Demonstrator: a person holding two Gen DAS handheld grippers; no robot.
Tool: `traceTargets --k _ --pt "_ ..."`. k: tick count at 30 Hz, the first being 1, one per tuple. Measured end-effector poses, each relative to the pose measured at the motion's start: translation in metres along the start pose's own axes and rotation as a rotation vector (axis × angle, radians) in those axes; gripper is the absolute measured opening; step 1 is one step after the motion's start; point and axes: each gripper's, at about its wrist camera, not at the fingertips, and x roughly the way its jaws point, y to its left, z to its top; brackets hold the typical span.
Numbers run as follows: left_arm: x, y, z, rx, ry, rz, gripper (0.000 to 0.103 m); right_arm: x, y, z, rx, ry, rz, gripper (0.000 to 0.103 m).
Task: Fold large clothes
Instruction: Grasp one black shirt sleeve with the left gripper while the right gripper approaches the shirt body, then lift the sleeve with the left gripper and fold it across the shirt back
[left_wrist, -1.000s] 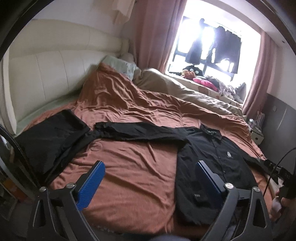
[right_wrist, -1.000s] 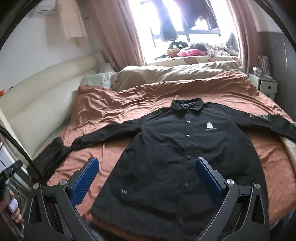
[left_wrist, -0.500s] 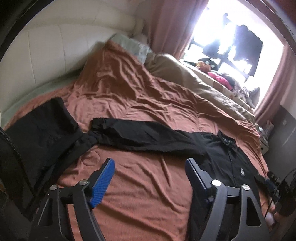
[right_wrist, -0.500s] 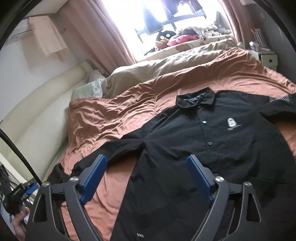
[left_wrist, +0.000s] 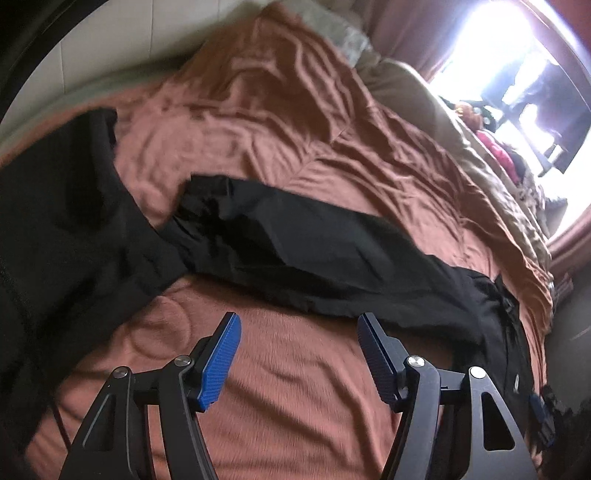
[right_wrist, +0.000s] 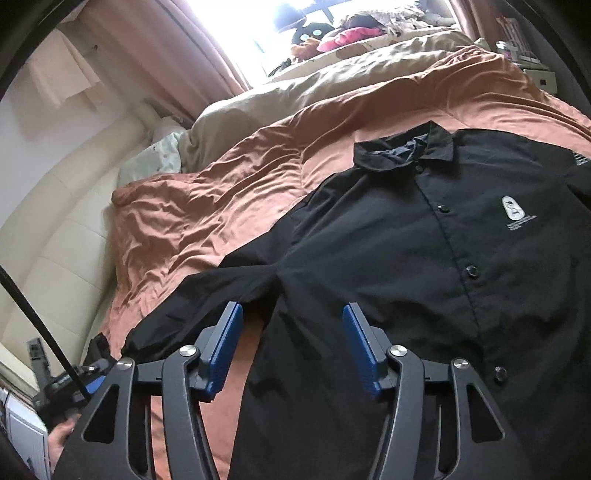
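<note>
Room: a bedroom with a big bed (right_wrist: 229, 192) under a rust-brown cover, pink curtains (right_wrist: 207, 48) and a bright window (right_wrist: 280, 33).
Shirt: a large black shirt (right_wrist: 388, 258) lies flat and face up on the bed, buttoned, collar toward the window.
Sleeve: one long sleeve (left_wrist: 314, 254) stretches out across the cover, away from the body of the shirt.
Other cloth: more dark cloth (left_wrist: 62, 221) lies at the end of that sleeve. I cannot tell what it is.
Left tool: the left tool (left_wrist: 297, 354) hangs over bare cover just beside the sleeve. Its jaws are closing and nothing is between them.
Right tool: the right tool (right_wrist: 291, 350) is over the spot where the sleeve meets the shirt's side. Its jaws are closing too, and I see no cloth pinched yet.
Doing it well: I think the sleeve gets folded in first. Pinch only the top layer of cloth, not the bed cover, and lift both ends together so the sleeve stays flat.
Containers: no box or basket is in view.
</note>
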Motion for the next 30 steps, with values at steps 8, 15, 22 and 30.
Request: traceTargets --k 8,15,22,30 --pt "0.072 0.011 0.006 -0.046 0.074 0.104 0.067 0.048 -0.002 0.008 0.035 0.049 -0.019 0.047" --pt "0.084 0.004 0.017 -0.022 0.017 0.156 0.024 0.085 -0.005 0.017 0.109 0.088 0.040 0.038" --pt "0.047 -0.018 0.035 0.035 -0.079 0.081 0.004 0.130 -0.014 0.029 0.204 0.130 0.149 0.023" --pt "-0.014 -0.076 0.067 0.152 -0.196 -0.054 0.001 0.179 -0.019 0.039 0.237 0.164 0.167 0.020"
